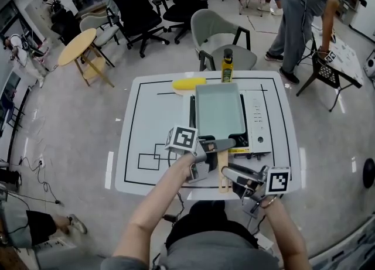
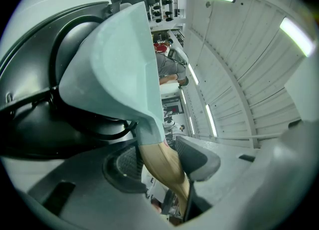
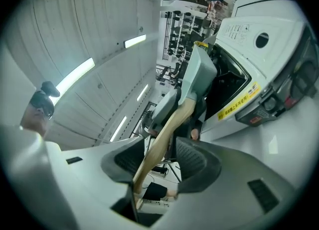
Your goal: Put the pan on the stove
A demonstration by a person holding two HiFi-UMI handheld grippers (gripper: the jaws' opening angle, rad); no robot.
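Head view: our left gripper [image 1: 224,145] clamps the pan's [image 1: 219,109] wooden handle [image 1: 223,162], right gripper [image 1: 227,173] gapes around it; we release gently, square on the stove [image 1: 258,123].

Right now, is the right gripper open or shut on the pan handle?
Open. The right gripper pads stand apart; the handle runs between them with a gap.

Grey left tongs [image 1: 221,153] and right tongs [image 1: 228,176] each bear 1 black-and-white marker cube [image 1: 181,139].

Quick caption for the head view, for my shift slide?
Pan on the stove; left gripper clamps its wooden handle, right gripper open around the handle's end.
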